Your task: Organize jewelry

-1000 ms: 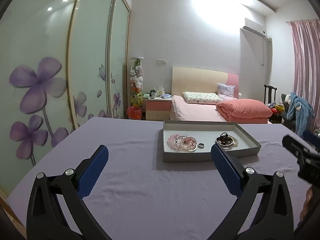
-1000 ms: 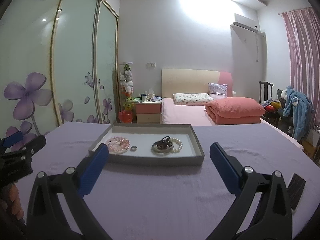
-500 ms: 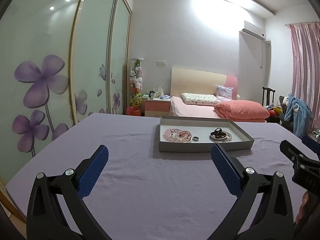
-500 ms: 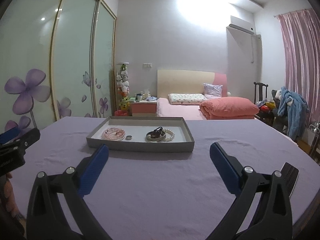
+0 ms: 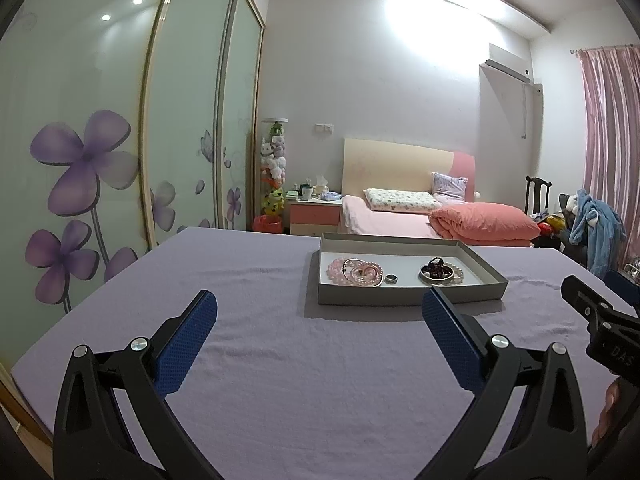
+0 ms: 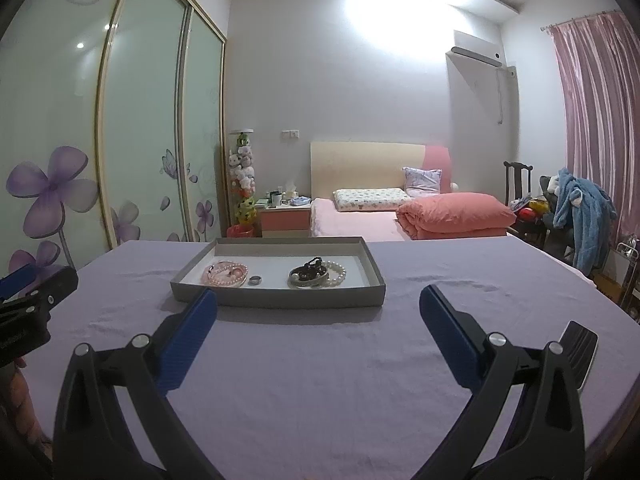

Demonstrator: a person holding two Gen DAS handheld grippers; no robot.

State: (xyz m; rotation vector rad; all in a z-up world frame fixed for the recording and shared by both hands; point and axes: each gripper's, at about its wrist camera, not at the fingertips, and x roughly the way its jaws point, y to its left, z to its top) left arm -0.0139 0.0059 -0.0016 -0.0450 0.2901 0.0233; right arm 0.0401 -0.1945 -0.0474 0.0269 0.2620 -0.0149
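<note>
Two grippers, left point(image 5: 319, 312) and right point(image 6: 318, 308), hang with jaws spread wide and nothing in them above the purple cloth point(image 5: 280, 360). The tray point(image 6: 280, 298) lies ahead, apart from both, holding pink beads point(image 6: 226, 273), a ring point(image 6: 255, 279) and pearls point(image 6: 338, 270). A dark phone point(image 6: 580, 350) lies near the cloth's right edge.

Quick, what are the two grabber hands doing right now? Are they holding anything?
Left gripper: open, holding nothing, above the purple cloth.
Right gripper: open, holding nothing, short of the jewelry tray.
</note>
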